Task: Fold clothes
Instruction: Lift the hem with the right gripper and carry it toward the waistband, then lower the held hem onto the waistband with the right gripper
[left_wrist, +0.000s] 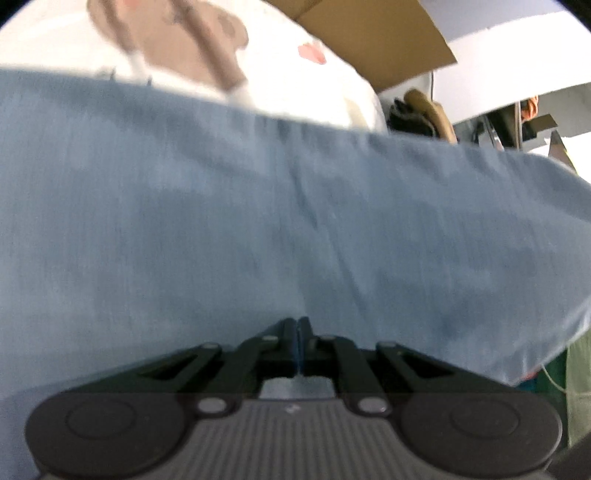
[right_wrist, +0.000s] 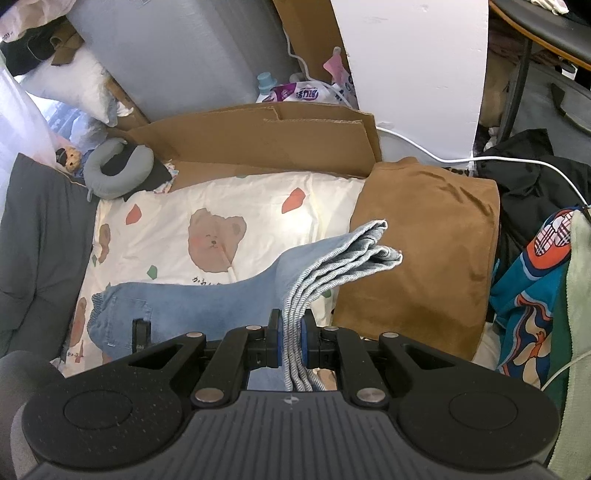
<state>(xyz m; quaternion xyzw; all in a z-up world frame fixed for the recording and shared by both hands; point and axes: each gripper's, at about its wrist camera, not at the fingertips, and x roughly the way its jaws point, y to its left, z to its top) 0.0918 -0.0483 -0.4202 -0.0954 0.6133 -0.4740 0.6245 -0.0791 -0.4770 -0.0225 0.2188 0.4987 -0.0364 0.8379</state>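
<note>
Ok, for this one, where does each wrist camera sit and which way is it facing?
Left wrist: rides on the left claw, facing blurred light-blue jeans close up, bear-print bedding beyond; only the shut claw shows.
Right wrist: rides on the right claw, looking down across the bedding toward cardboard; the claw grips stacked jeans hems.
Shared: jeans and bedding.

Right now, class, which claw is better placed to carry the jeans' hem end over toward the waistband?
Right. The right claw is shut on the stacked hems of the jeans, lifted above the bear-print bedding. The left claw is shut, with denim just ahead of it.
</note>
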